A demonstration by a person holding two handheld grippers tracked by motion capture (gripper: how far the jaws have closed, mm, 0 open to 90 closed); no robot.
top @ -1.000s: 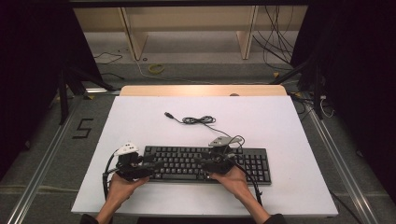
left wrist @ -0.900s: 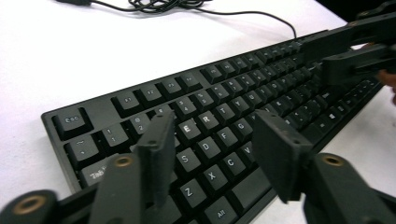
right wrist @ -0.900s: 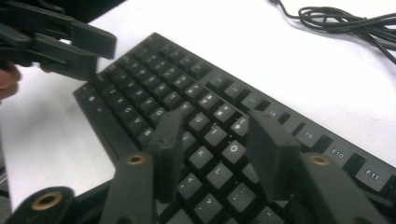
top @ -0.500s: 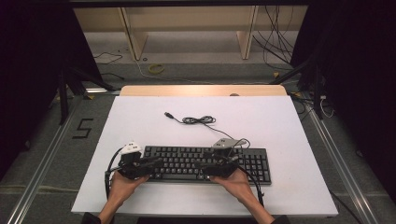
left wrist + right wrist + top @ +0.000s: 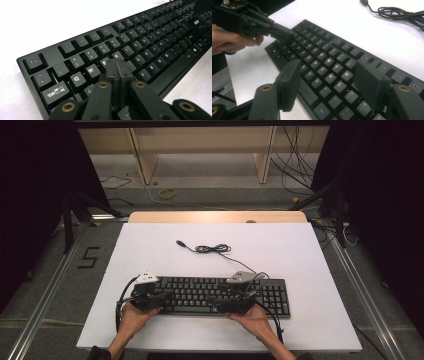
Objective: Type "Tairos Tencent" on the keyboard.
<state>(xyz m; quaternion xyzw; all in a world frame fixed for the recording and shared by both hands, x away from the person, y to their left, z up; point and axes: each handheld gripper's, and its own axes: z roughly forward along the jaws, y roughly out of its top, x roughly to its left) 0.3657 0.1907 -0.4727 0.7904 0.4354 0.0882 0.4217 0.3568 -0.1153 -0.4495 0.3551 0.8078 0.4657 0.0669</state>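
While two hands are coming in from the near edge, each is holding a hand-held gripper over the black keyboard (image 5: 220,295). The keyboard is lying flat near the front of the white surface (image 5: 310,270). The left hand-held gripper (image 5: 116,67) is sitting over the left keys, by Q, W and E. Its jaws have just been closing, and now they are pressed tight together with nothing between them. The right hand-held gripper (image 5: 325,86) is hanging over the middle keys. Its jaws have just been opening and are standing wide, holding nothing. Farther back, the keyboard's cable (image 5: 212,249) is lying coiled on the surface.
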